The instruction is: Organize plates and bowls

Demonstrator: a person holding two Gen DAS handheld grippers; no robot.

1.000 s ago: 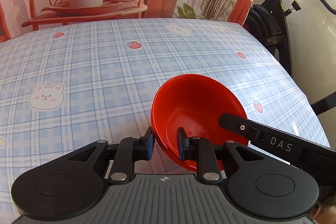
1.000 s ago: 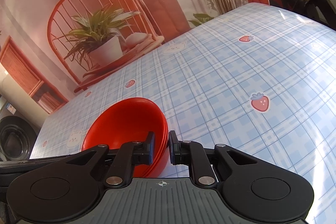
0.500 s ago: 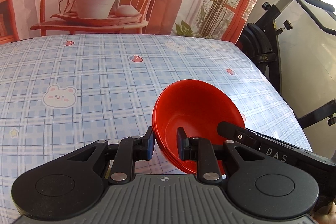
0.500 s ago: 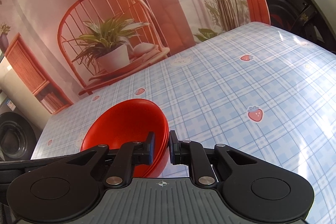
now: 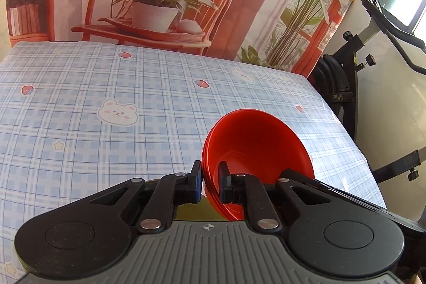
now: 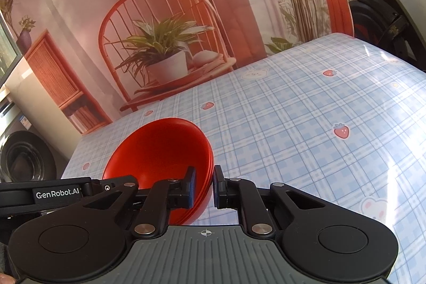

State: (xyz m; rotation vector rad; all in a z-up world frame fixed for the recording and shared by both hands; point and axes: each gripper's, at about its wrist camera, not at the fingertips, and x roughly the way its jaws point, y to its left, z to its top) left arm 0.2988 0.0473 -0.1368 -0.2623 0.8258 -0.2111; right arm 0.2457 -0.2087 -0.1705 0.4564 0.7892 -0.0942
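**Two grippers share a stack of red bowls above the checked table**

Because the load is a nested stack rather than a single dish, both tools are on it at once. Beneath everything spreads the table in its glossy blue-and-white checked cloth printed with bears and strawberries (image 5: 111,87), bare of other dishes in both views, so any spot on it could receive the stack. Behind it hangs a printed backdrop showing an orange rattan chair and a potted plant (image 6: 165,49), and a black exercise machine (image 5: 354,65) stands beyond the table's right edge.

Tilted toward the cameras, the stack of shiny red plastic bowls (image 5: 255,148) sits low at the near right of the table; its layered rims show as thin lines at the edge. Whether its base touches the cloth cannot be told, since the grippers hide it.

On the stack's left rim, the left gripper (image 5: 210,184) is clamped with one pad inside and one outside. Opposite it, the right gripper (image 6: 204,189) pinches the right rim likewise. Judging by this, two opposed grips keep the bowls from sliding apart.
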